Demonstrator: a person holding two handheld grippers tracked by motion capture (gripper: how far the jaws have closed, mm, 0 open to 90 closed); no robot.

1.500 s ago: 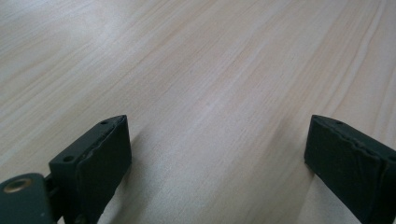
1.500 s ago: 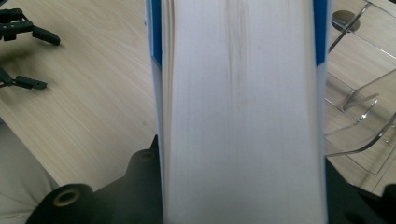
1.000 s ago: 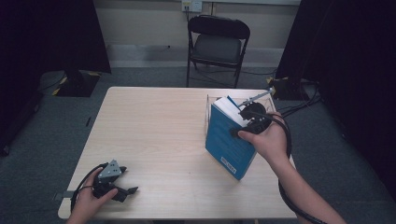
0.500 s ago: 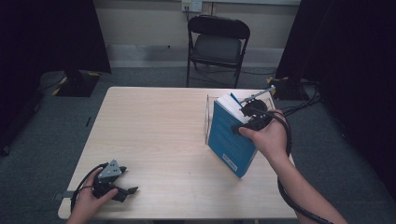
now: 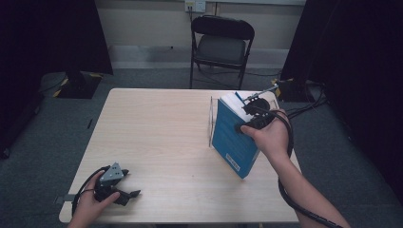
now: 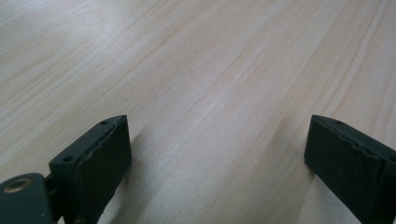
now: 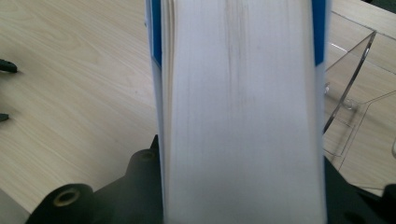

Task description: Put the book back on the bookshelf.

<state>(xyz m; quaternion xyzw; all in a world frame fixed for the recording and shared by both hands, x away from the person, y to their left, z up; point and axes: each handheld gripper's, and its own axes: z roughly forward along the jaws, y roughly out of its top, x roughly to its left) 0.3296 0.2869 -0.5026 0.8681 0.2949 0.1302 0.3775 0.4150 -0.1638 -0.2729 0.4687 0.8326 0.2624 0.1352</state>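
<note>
- Book (image 5: pixel 234 137), thick and blue-covered, is held tilted above the right half of the table, its lower corner pointing down toward the near edge.
- White lettering is seen along the lower part of its blue cover, too small to be read.
- Its white page block (image 7: pixel 243 112) is seen edge-on in the right gripper view, framed by thin blue cover edges on both sides.
- The right gripper (image 5: pixel 254 118) is clamped on the book at its upper end, with one jaw on each cover.
- A clear plastic stand (image 7: pixel 355 93) is seen just beside the book, on the table.
- The left gripper (image 5: pixel 116 190) rests near the near left corner of the table, well apart from the book; its jaws stand wide apart with bare wood between them.
- The table (image 5: pixel 157 128) is of pale wood grain.
- A black folding chair (image 5: pixel 221 40) is placed beyond the far edge, on grey carpet (image 5: pixel 43 142).
- Dark curtains (image 5: pixel 47 33) hang at both sides, and a wall socket (image 5: pixel 196 5) is set in the pale back wall.
</note>
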